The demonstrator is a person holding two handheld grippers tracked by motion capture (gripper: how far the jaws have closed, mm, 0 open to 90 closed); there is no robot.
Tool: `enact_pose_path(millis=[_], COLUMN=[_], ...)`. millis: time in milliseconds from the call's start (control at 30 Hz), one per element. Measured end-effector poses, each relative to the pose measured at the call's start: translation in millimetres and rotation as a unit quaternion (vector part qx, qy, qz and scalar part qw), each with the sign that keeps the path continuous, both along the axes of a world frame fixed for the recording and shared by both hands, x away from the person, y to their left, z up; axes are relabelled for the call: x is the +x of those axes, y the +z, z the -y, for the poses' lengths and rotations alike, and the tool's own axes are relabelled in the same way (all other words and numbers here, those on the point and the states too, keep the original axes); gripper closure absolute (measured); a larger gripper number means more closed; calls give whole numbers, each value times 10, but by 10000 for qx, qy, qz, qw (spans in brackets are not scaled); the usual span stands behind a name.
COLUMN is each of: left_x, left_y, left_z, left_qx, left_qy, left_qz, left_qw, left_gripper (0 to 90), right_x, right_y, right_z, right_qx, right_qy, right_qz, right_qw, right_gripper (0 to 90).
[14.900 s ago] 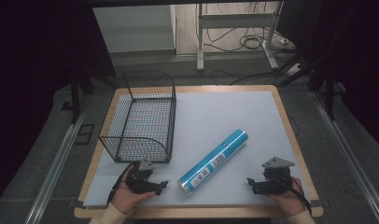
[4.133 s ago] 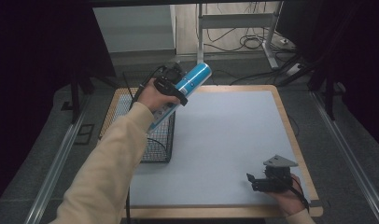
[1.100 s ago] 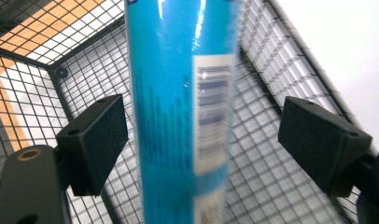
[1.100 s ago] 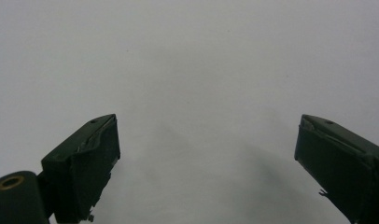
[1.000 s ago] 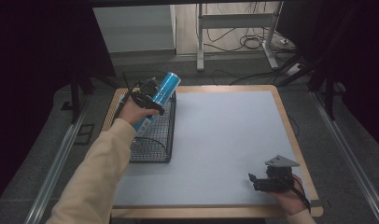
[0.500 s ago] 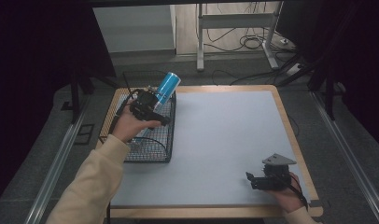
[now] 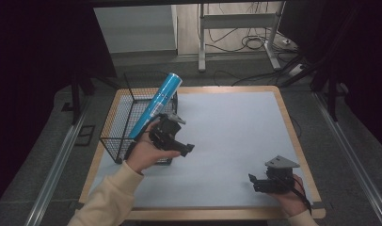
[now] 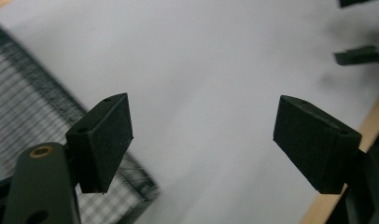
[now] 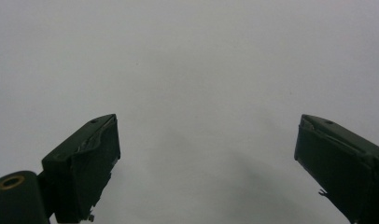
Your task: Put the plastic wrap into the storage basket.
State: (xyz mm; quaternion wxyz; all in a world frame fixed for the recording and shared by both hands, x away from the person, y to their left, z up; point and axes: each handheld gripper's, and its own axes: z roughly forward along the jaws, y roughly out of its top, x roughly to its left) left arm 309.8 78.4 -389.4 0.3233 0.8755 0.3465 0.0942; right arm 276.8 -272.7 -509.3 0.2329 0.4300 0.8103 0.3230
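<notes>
A blue tube (image 7: 156, 103) stands tilted in the black wire basket (image 7: 115, 123), its top leaning over the far right rim. My left gripper (image 7: 188, 149) is clear of the tube, just right of the basket's near corner over the white sheet (image 7: 226, 122). In the left gripper view, the left gripper (image 8: 204, 140) is open. Its jaws have just been closing, with nothing between them; the basket (image 8: 33, 107) lies at the left. My right gripper (image 7: 251, 181) rests open at the near right; in its own view, the right gripper (image 9: 206, 163) has only white sheet between its jaws.
The table's wooden border (image 7: 292, 136) frames the sheet. Beyond the far edge are a desk frame (image 7: 236, 33) and floor cables (image 7: 255, 44). Metal rails (image 7: 57, 160) run along the floor on both sides. The right gripper's jaws (image 8: 360, 55) appear far off in the left gripper view.
My left gripper has drawn back from the tube towards the near right and off the basket. The tube stays leaning in the basket. The right gripper has kept still.
</notes>
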Motion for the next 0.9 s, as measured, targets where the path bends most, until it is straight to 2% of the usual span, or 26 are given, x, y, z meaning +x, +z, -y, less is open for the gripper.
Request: enact_pose_path(millis=[100,200,267,367,500,800,900], left_x=[-156,-266,-321,-374,-392,-380,-370], left_y=[-117,-266,-377,-531,-671,-749,-757], left_z=[113,186,220,236,251,246,231], left_qx=[-112,-230,-273,-347,-114,-21,-137], left_qy=[-242,-523,-607,-608,-586,-464,-448], left_qz=[46,-35,-88,-189,-230,-236,-309], left_qw=[9996,9984,9977,9974,9979,9986,9984], left_gripper=[190,193,195,195,192,192,191], right_x=[-3,-5,-10,-24,-30,-30,-32], right_y=[5,2,1,4,8,10,11], right_z=[10,15,20,23,25,25,22], right_qx=[3,3,-7,7,-2,-4,5], right_qy=[-23,-39,-34,-53,-49,8,26], right_qz=[-4,-1,3,15,43,85,96], right_qw=[10000,10000,10000,10000,10000,10000,10000], right_gripper=[70,70,70,70,73,74,74])
